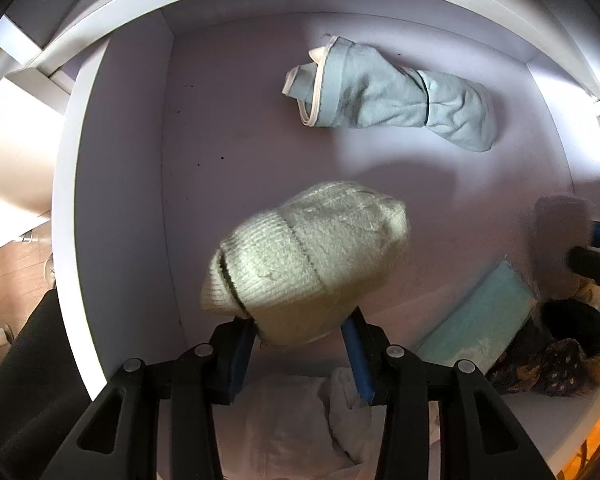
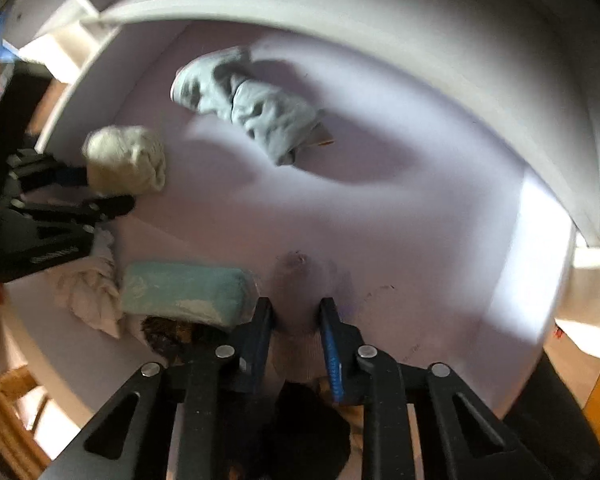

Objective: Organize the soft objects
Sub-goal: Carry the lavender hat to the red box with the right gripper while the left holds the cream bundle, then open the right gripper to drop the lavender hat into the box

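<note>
A cream knitted hat (image 1: 308, 256) is held between the jaws of the left gripper (image 1: 300, 328), above the floor of a white drawer (image 1: 112, 160). A rolled pale blue cloth (image 1: 388, 96) lies further back. The right gripper (image 2: 296, 316) is seen with jaws closed narrow and nothing clearly between them, beside a teal sponge (image 2: 184, 292).

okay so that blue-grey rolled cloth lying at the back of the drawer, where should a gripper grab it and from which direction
Grip the blue-grey rolled cloth at its narrow waist, where a dark band cinches it, coming straight down from above with the fingers across its long axis. It lies flat and alone on the drawer floor, so both sides look clear.
</note>
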Action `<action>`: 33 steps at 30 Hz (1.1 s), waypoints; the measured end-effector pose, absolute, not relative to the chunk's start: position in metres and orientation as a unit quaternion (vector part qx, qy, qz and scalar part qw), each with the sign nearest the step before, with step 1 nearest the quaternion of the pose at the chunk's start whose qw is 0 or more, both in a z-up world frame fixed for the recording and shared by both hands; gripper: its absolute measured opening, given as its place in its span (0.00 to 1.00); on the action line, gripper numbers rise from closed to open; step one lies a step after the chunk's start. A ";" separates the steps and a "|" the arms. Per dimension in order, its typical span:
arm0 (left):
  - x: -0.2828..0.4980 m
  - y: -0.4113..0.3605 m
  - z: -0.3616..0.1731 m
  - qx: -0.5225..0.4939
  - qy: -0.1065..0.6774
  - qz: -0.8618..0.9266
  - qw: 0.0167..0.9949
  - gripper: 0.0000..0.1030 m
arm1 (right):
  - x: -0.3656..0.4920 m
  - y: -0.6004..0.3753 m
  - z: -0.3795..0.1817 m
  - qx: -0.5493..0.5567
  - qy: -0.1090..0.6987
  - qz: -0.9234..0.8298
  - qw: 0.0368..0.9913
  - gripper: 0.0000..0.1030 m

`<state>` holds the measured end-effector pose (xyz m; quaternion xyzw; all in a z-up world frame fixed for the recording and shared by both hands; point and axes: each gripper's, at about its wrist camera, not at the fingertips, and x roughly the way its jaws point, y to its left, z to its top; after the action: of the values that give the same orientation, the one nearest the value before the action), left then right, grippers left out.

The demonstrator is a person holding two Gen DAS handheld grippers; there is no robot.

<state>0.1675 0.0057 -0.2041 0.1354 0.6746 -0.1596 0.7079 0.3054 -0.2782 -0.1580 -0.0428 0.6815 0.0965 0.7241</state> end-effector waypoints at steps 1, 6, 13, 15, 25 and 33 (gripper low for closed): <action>0.167 0.006 -0.203 0.135 0.675 -0.159 0.708 0.42 | 0.303 -0.282 -0.151 -0.031 0.678 0.099 0.728 0.21; 0.169 0.005 -0.206 0.132 0.676 -0.159 0.707 0.44 | 0.287 -0.295 -0.102 0.016 0.645 0.115 0.756 0.20; 0.168 0.004 -0.207 0.148 0.674 -0.162 0.706 0.44 | 0.268 -0.300 -0.033 0.043 0.607 0.142 0.781 0.20; 0.167 0.004 -0.206 0.148 0.673 -0.162 0.706 0.44 | 0.260 -0.299 -0.015 0.044 0.599 0.153 0.785 0.20; 0.167 0.003 -0.206 0.145 0.672 -0.163 0.708 0.44 | 0.267 -0.308 0.118 0.081 0.518 0.213 0.824 0.20; 0.170 0.008 -0.204 0.135 0.673 -0.163 0.709 0.41 | 0.373 -0.306 0.170 0.081 0.470 0.178 0.861 0.20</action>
<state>0.1697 0.0079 -0.2043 0.1354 0.6726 -0.1628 0.7091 0.3726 -0.3056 0.1705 0.0809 0.4698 0.1779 0.8609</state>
